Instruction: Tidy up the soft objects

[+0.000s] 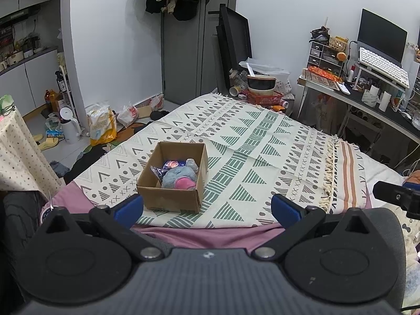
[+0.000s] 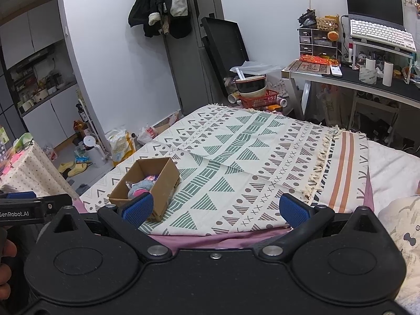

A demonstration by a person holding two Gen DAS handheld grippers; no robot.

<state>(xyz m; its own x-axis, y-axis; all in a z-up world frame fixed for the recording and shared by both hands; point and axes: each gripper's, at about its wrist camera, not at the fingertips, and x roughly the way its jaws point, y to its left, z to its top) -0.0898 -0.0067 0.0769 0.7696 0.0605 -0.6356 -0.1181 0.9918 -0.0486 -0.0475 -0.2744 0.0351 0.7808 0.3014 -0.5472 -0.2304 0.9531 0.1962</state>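
A brown cardboard box point(image 1: 168, 199) point(image 2: 165, 183) stands on the patterned blanket point(image 1: 262, 162) point(image 2: 249, 162) near the bed's front left. Inside lie a grey-blue and pink plush toy point(image 1: 181, 178) point(image 2: 143, 187) and crinkly plastic-wrapped items point(image 1: 172, 164). My left gripper point(image 1: 207, 210) hovers open just in front of the box, with nothing between its blue pads. To the right of the box my right gripper point(image 2: 216, 208) is also open and holds nothing; its left pad point(image 2: 137, 208) overlaps the box's near corner in view.
A pink sheet point(image 1: 210, 236) edges the bed's front. A desk point(image 2: 380, 86) with laptop and keyboard stands back right. A red basket with bowls point(image 1: 262, 92) sits beyond the bed. Bags, slippers and a white kettle point(image 1: 69, 128) litter the floor at left. A dotted cloth table point(image 1: 18, 157) stands at far left.
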